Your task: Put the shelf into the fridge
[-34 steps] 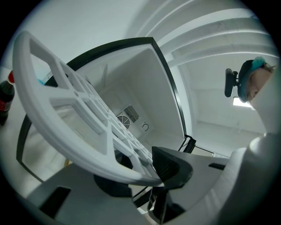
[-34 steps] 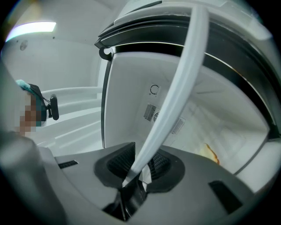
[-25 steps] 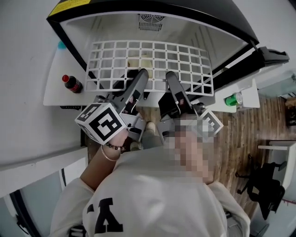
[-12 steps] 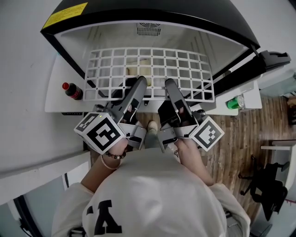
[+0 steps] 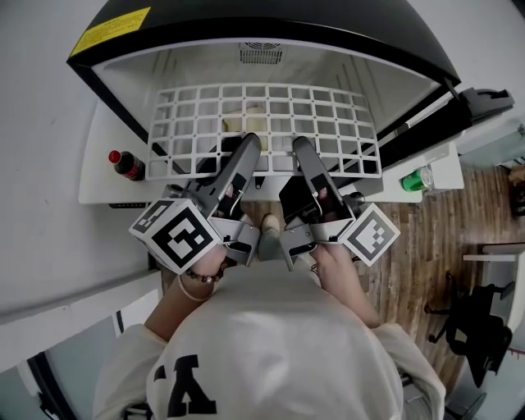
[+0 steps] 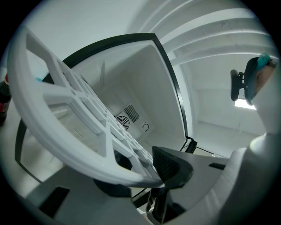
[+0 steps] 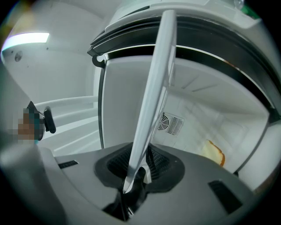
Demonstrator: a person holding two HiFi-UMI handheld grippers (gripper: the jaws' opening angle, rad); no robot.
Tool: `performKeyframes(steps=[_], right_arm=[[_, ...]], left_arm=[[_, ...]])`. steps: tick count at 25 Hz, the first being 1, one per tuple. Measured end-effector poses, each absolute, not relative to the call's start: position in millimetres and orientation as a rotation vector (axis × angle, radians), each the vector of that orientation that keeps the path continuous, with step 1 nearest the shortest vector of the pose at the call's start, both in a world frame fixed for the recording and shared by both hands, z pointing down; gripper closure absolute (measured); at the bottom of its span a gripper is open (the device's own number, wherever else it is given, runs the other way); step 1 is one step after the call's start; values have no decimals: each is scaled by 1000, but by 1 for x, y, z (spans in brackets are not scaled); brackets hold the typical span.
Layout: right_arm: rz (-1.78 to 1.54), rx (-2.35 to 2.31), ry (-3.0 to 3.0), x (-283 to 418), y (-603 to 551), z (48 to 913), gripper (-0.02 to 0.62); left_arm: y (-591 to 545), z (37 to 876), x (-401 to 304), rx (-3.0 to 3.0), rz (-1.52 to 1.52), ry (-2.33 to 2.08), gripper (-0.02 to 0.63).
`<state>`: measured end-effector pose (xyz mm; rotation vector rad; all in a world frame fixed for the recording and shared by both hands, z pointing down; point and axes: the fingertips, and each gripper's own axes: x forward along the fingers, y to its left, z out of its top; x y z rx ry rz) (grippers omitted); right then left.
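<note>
A person's left gripper point(image 5: 250, 148) and right gripper point(image 5: 302, 149) pinch the near edge of the white grid shelf point(image 5: 271, 123) side by side, the left jaws having just opened a touch, holding it level and partway inside the open fridge point(image 5: 271, 25), apparently so both sides slide in evenly.
</note>
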<state>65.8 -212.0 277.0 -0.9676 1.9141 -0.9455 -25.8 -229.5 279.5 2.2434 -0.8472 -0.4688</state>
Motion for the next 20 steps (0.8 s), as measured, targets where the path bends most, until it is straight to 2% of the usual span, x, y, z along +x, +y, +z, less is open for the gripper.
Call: performKeyframes(steps=[20], right_arm=[[-946,-966,1897,68,-228,279,515]], left_arm=[[-245,281,-23,2242,-480,-824,471]])
